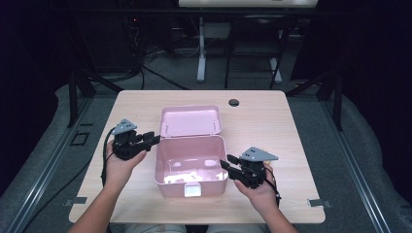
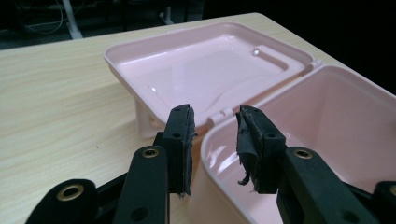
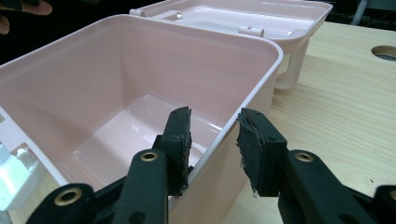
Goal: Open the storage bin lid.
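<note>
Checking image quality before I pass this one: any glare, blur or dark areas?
High view: glare on the pink box floor, surroundings dark. Left gripper view: sharp, sheen on the open lid. Right gripper view: soft reflection on the box floor, jaws crisp.

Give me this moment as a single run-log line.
pink box: open, empty | lid: laid flat behind | left gripper: open at left rim | right gripper: open, jaws astride right wall

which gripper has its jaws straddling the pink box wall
The right gripper: one jaw inside the pink box, one outside its wall. The left gripper sits by the hinge corner.
</note>
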{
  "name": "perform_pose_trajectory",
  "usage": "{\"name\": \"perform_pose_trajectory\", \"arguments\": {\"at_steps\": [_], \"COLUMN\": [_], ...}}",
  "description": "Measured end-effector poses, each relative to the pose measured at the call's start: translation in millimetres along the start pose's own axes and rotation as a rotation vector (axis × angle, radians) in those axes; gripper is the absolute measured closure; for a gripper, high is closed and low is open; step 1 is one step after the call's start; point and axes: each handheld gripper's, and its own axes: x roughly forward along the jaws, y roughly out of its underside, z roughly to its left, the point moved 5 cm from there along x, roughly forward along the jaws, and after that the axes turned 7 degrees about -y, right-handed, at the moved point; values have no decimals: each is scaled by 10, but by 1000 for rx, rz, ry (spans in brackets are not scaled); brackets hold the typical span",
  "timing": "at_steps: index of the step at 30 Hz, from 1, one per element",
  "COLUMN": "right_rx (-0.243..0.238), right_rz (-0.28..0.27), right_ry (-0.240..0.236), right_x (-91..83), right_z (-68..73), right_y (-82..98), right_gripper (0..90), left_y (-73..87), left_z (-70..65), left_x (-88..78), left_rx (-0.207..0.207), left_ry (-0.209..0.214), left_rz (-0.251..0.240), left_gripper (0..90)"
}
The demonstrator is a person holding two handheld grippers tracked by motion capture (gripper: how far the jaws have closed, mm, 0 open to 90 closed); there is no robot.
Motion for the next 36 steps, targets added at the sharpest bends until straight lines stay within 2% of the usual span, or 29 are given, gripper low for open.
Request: {"name": "perform_pose_trajectory", "arguments": {"at_steps": [5,11,20,27,36], "right_rx": [-1,0,3,4,13], "right_rz": [-2,-2,4,18,25], "right_ry": [0,0,0,11,29], "right_x": [1,1,-4,-63,-167], "right_z": [0,1,9,26,60], "right_y": [0,1,3,21,65], "right_gripper": [638,638,636,629,618], "left_y": [131,229,210,200,170], "left_z": [-2,-32,-47,-83,-156], "left_x": [7,36,39,82,149], "left_rx": [-12,-36,-9,-5,21], "left_ry": [-2,26,-2,19,35], "left_rz": [28,44,33,19,17], "left_gripper": [664,698,756,765,771]}}
